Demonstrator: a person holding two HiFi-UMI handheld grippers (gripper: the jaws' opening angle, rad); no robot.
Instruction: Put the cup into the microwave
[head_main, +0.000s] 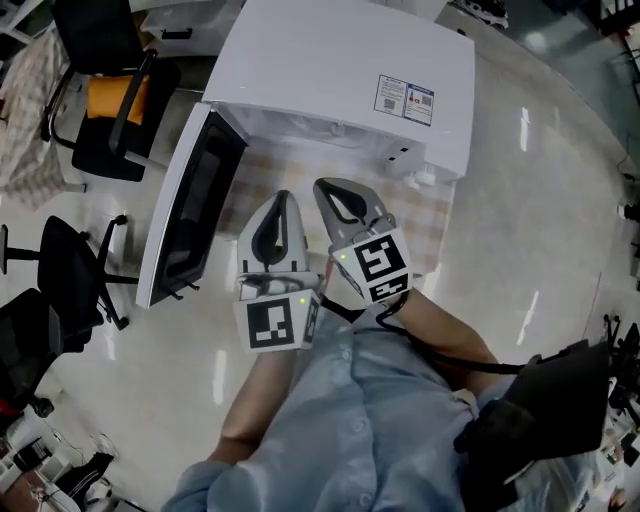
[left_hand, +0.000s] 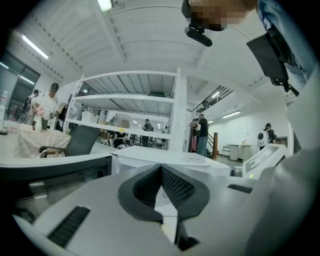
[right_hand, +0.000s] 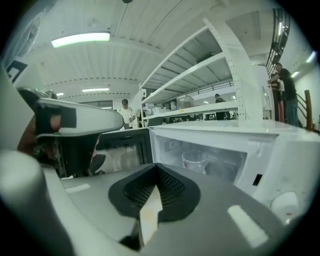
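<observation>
"Head view, biggest first?"
"White microwave (head_main: 340, 80), its door (head_main: 190, 210) swung open at the left."
"The grippers?"
"Left gripper (left_hand: 161, 167) and right gripper (right_hand: 157, 167): fingers pressed together, nothing between them. The clear cup (right_hand: 196, 161) sits inside the microwave."

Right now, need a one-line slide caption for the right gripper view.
Right gripper, jaws shut and empty, facing the open microwave with the glass cup sitting inside.

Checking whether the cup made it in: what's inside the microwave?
A clear cup stands inside the open microwave, as the right gripper view shows. In the head view, the microwave's top covers the cavity.
</observation>
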